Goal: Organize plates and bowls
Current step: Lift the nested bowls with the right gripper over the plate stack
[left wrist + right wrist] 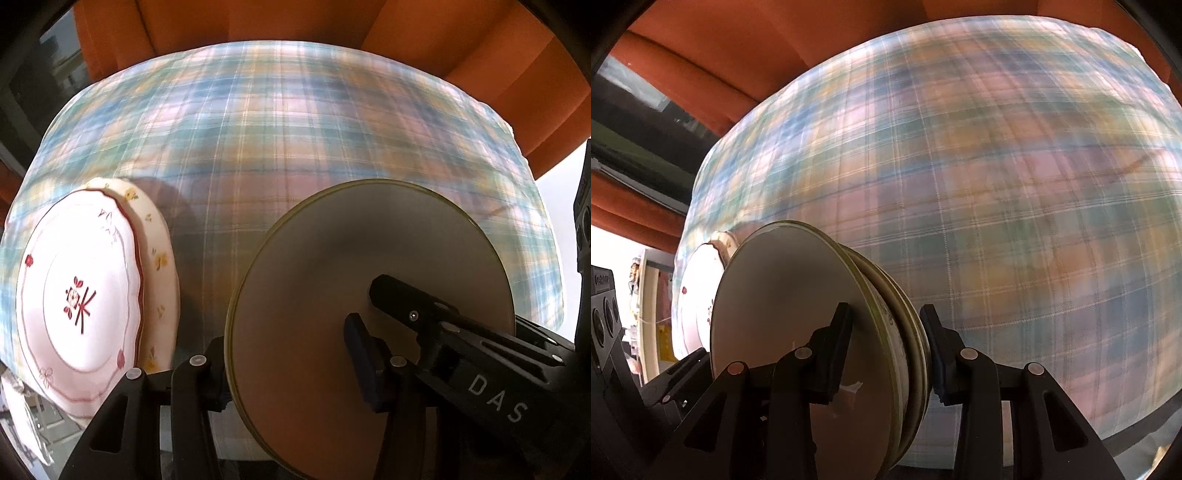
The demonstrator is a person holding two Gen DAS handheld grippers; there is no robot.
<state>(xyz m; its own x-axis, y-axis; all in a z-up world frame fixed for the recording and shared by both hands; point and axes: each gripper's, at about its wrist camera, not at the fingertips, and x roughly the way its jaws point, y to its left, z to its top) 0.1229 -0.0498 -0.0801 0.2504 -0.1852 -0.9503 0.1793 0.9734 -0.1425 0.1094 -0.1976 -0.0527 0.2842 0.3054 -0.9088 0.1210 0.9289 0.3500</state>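
Note:
A stack of beige plates with olive rims (369, 240) lies over the plaid tablecloth (295, 129). My left gripper (288, 354) is shut on its near edge, one finger on top and one beneath. My right gripper (384, 295) reaches in from the right, with one finger lying on the top plate. In the right wrist view the right gripper (886, 332) clamps the whole stack (783, 280) edge-on between its pads, and the left gripper (690, 362) shows at the lower left. A white plate with a red pattern (81, 295) rests on a cream floral plate (159, 258) to the left.
The plaid cloth (997, 184) stretches bare beyond the plates. Orange upholstery (480, 55) rings the table's far side. The red-patterned plate (698, 288) sits just behind the stack in the right wrist view. Dark window frames show at the far left.

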